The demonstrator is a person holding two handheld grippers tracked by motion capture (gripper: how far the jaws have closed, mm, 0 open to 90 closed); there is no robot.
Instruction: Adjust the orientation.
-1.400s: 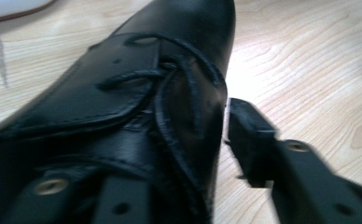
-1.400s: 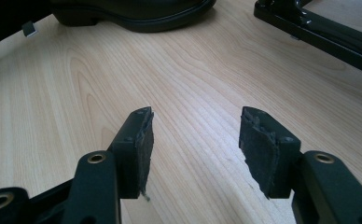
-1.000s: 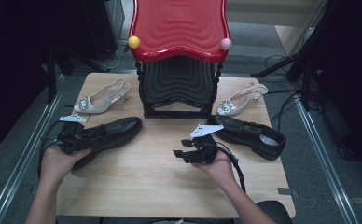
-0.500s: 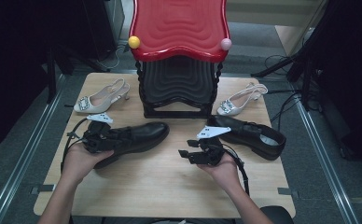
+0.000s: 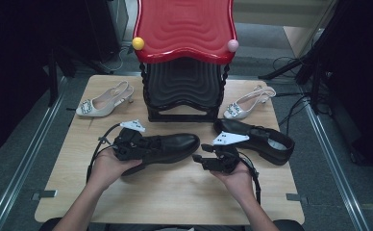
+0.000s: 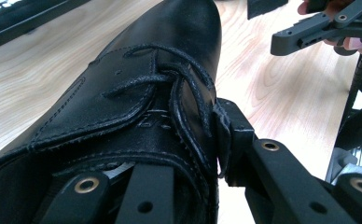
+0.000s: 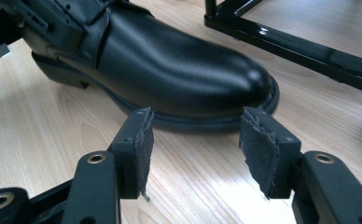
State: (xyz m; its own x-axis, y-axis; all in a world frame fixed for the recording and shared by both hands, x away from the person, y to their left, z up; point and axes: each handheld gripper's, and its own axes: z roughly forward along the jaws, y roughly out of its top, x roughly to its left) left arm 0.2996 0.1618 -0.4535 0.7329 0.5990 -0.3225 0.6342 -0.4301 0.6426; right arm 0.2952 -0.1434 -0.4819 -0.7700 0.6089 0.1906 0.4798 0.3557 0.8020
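On the far left of the pale wooden tabletop [image 5: 175,192] lies a cream slingback shoe with a sparkly buckle [image 5: 103,102], well apart from the hands. Next comes the left claw [image 5: 127,146], held in the person's left hand [image 5: 108,167]. It grips a shiny black leather lace-up shoe [image 5: 167,144] at the heel end, near the laces. In the left gripper view one jaw sits inside the shoe's opening and the other presses on the outside by the laces, so the claw is closed on the black shoe [image 6: 123,107]. The shoe lies in the middle of the tabletop, in front of a black stand with a wavy red top [image 5: 184,29], and its toe points to the right. Just beside the toe is the right claw [image 5: 206,161], held in the right hand [image 5: 237,178]. Its jaws stand wide with nothing between them. In the right gripper view the two grey pads [image 7: 258,149] sit just in front of the shoe's round toe [image 7: 207,79] and do not touch it. Farther right lies a second black leather shoe [image 5: 256,139], and behind it a second cream slingback shoe [image 5: 249,102].
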